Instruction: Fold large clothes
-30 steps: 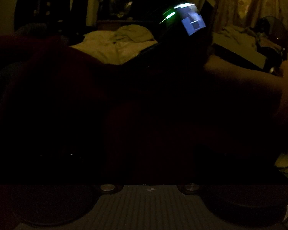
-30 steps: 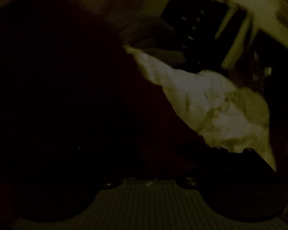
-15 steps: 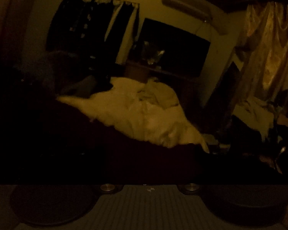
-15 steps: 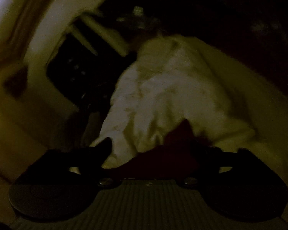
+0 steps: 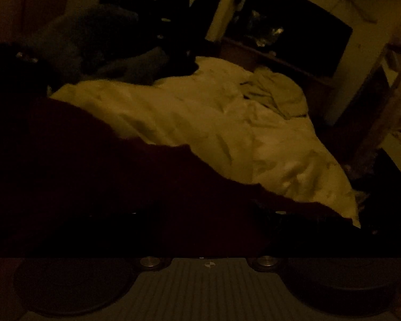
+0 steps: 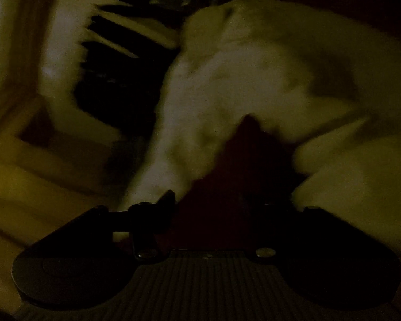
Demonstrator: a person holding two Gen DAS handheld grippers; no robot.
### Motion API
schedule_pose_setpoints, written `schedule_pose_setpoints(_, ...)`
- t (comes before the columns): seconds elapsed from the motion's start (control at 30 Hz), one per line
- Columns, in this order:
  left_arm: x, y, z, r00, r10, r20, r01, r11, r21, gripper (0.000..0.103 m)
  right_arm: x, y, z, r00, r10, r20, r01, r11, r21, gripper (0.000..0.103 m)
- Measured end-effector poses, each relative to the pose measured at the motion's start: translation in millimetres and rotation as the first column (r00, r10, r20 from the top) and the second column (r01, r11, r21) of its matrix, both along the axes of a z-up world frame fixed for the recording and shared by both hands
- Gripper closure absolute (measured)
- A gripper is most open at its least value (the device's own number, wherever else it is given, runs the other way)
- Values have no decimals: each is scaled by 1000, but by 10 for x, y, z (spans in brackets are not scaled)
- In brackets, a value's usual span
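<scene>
The room is very dark. A large dark red garment (image 5: 115, 176) fills the lower left of the left wrist view and drapes over my left gripper (image 5: 208, 230), whose fingers are lost in the dark cloth. In the right wrist view, a peak of the same dark red garment (image 6: 243, 171) rises between the jaws of my right gripper (image 6: 227, 214), which looks shut on it. Behind it lies the pale bedding (image 6: 254, 80).
A bed with rumpled pale bedding (image 5: 214, 123) spreads ahead. Dark clothes (image 5: 152, 64) lie piled at its far left. A dark screen on a shelf (image 5: 294, 26) stands against the back wall. Furniture and curtains (image 5: 387, 93) crowd the right side.
Both grippers have swung with the red garment. The left view now looks down along the bed, and the cloth has dropped lower. The right view is blurred by motion.
</scene>
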State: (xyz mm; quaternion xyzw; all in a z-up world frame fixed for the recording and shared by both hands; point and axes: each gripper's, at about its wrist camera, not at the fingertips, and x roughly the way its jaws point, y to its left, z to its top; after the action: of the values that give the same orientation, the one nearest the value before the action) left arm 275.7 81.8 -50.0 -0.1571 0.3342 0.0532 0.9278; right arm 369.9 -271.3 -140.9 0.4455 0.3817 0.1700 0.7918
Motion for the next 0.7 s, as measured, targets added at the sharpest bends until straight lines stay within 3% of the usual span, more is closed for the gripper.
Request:
schedule_pose_setpoints(0.03, 0, -18, -21, 1000, -3, -5, 3, 1000, 25, 0, -40, 6, -16, 1000, -16, -20, 14, 998, -65, 66)
schedule_pose_setpoints(0.1, 56, -66, -98, 1000, 8, -27, -6, 996, 86, 0, -45, 34, -90, 999, -19, -36, 14, 992, -123, 70)
schedule_pose_setpoints(0.2, 172, -225, -234, 996, -5, -84, 22, 979, 200, 0, -58, 131, -81, 1000, 6, -24, -11, 979, -203, 70)
schedule_pose_setpoints(0.3, 123, -351, -193, 996, -48, -81, 65, 971, 229, 0, -116, 209, -24, 1000, 27, 12, -23, 964, -264, 62)
schedule_pose_setpoints(0.37, -6, -315, -60, 997, -68, -47, 75, 983, 170, 0, -141, 213, -22, 998, 46, 37, -35, 967, -254, 49)
schedule_pose_setpoints(0.47, -286, -153, 209, 996, -81, 46, 81, 997, 16, 0, -132, 187, -27, 996, 65, 57, -51, 973, -225, 42)
schedule_pose_setpoints(0.57, -634, 74, 493, 984, -79, 163, 104, 982, -155, 0, -117, 185, -32, 995, 76, 66, -60, 975, -216, 36)
schedule_pose_setpoints(0.63, -928, 222, 677, 977, 0, 211, 40, 982, -185, 0, -122, 196, -18, 993, 87, 76, -69, 973, -220, 32)
schedule_pose_setpoints(0.7, -1265, 379, 845, 959, 94, 269, -50, 984, -169, 0, -133, 217, 1, 992, 96, 85, -74, 970, -232, 31)
